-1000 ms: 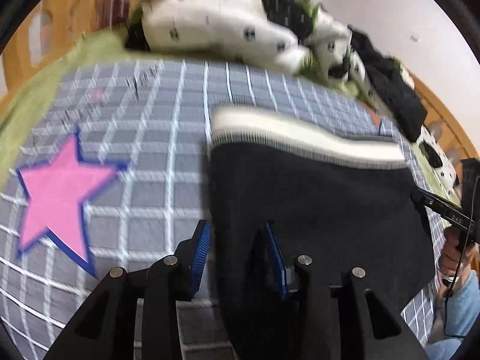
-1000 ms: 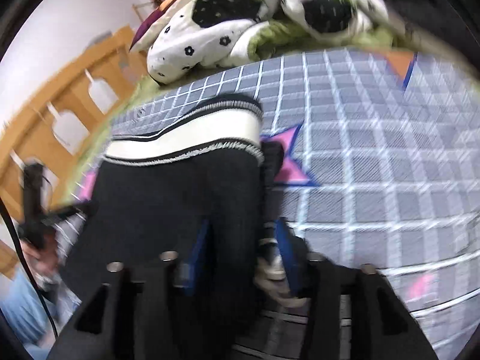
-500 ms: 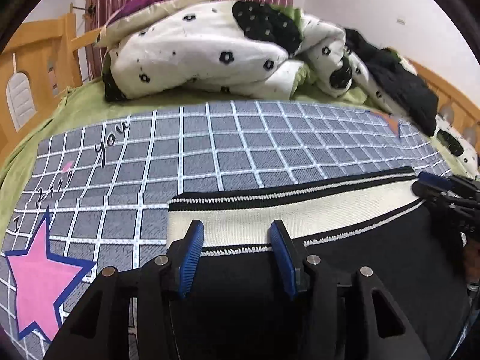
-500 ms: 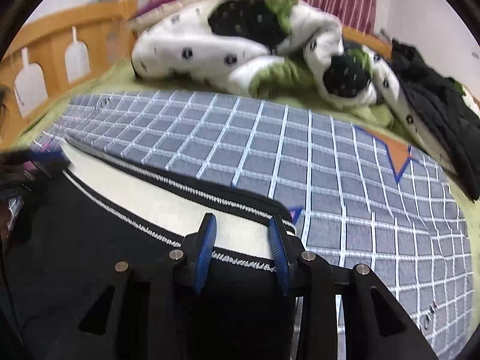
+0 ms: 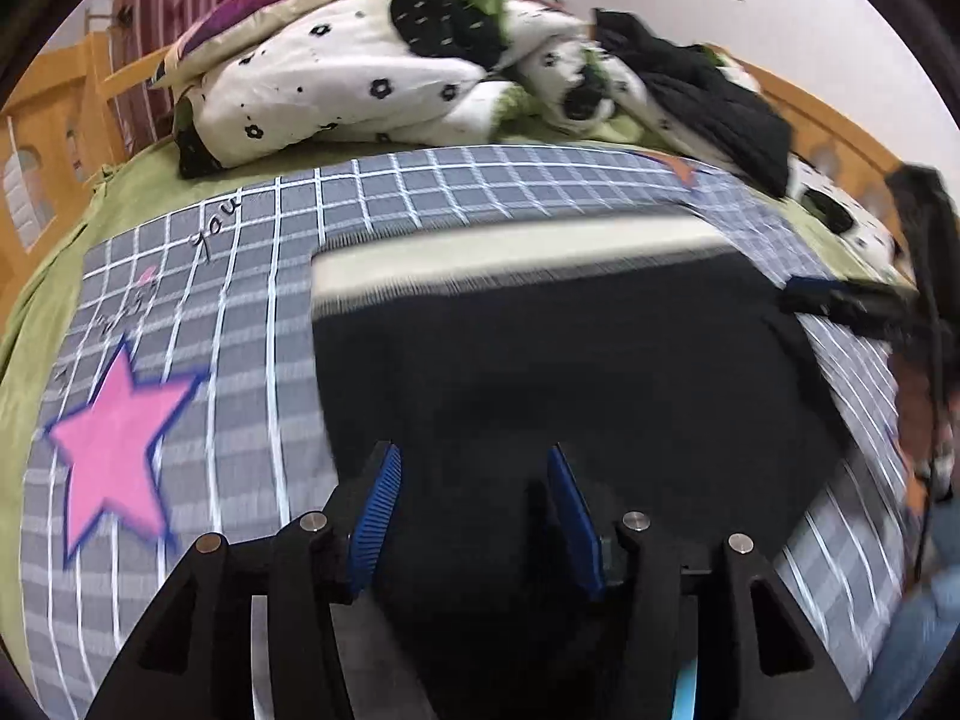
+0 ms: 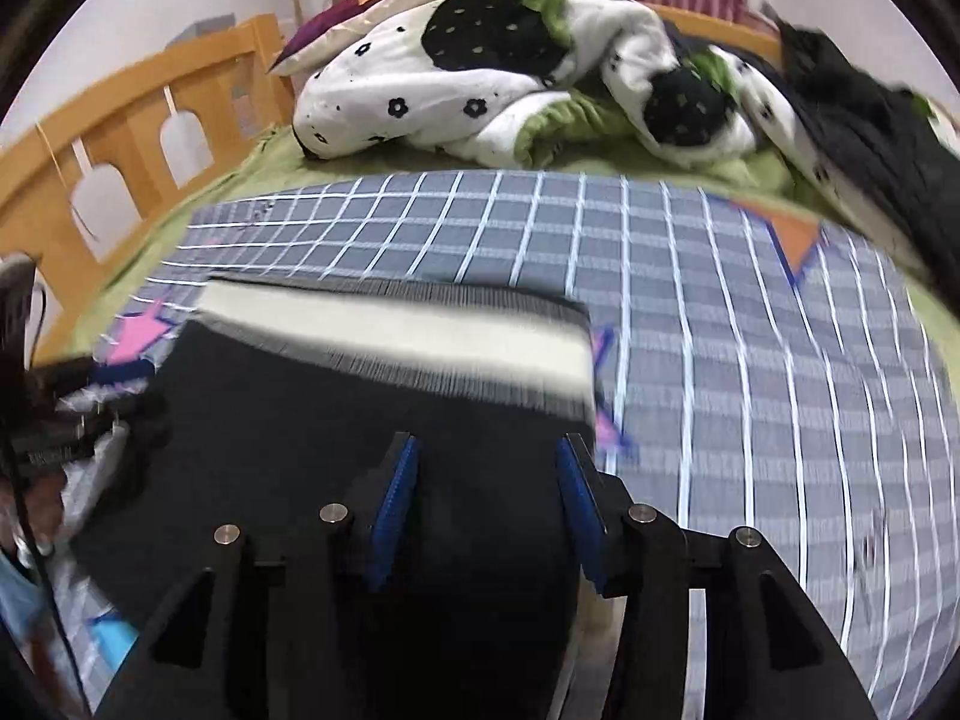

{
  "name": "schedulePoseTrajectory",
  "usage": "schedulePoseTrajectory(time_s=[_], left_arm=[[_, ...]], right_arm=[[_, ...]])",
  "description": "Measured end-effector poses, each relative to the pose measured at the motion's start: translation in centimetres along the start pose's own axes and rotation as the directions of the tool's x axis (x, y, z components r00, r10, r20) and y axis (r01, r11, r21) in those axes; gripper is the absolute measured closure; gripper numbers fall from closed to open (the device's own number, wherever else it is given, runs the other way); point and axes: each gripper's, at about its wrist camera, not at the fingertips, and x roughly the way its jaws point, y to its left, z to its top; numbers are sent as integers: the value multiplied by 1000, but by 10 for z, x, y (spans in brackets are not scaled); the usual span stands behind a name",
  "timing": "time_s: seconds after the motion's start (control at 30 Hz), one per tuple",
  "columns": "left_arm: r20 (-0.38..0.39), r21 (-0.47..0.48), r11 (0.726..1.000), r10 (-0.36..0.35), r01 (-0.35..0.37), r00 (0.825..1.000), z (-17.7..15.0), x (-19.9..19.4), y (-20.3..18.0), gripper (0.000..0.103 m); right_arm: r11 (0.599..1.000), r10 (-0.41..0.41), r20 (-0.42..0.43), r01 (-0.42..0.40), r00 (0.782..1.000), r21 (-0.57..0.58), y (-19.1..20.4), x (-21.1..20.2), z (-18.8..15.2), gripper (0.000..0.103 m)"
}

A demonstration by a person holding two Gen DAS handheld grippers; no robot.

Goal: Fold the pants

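The black pants lie flat on the grey checked bedspread, a broad cream waistband with ribbed, dark-edged trim at the far end. The knit looks soft and matte, though motion blur smears its edges. The left gripper hangs over the near fabric, blue ridged pads spread apart; the right gripper likewise stands parted above the pants' right edge. A pink star marks the bedspread.
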Motion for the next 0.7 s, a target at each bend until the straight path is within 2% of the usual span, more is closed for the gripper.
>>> schedulePoseTrajectory(time_s=[0.1, 0.2, 0.3, 0.33, 0.4, 0.47, 0.53, 0.57, 0.6, 0.63, 0.7], left_arm=[[0, 10, 999, -41, 41, 999, -48, -39, -8, 46], [-31, 35, 999, -9, 10, 999, -82, -52, -15, 46], [-52, 69, 996, 52, -48, 997, -100, -47, -23, 46], [-66, 106, 991, 92, -85, 994, -104, -41, -29, 46], [-65, 173, 970, 182, -168, 981, -106, -33, -38, 46], [-49, 245, 941, 254, -235, 966, -107, -24, -46, 43], [-17, 244, 933, 278, -265, 961, -102, -23, -48, 44], [-4, 224, 940, 265, -257, 964, -99, -25, -48, 49], [7, 210, 947, 246, -242, 969, -96, -28, -48, 67], [40, 179, 962, 200, -204, 979, -93, -37, -47, 76], [117, 89, 983, 152, -163, 981, -91, -49, -38, 86]], right_arm=[[1000, -3, -10, 3, 1000, 24, 4, -34, -29, 55], [999, -3, 7, 2, 1000, 43, 13, -69, -50, 55], [998, 4, 33, -6, 999, 60, 27, -101, -61, 55], [998, 12, 35, -15, 999, 69, 29, -107, -62, 55], [996, 33, 31, -36, 999, 79, 38, -117, -66, 55], [997, 21, 48, -25, 999, 75, 47, -126, -71, 55], [998, 19, 62, -23, 998, 66, 54, -130, -75, 55], [998, 19, 64, -23, 998, 64, 58, -130, -77, 55], [998, 18, 65, -22, 998, 61, 59, -130, -79, 55], [998, 17, 62, -20, 998, 55, 62, -129, -81, 55], [1000, -3, 39, 2, 999, 24, 64, -122, -87, 55]])
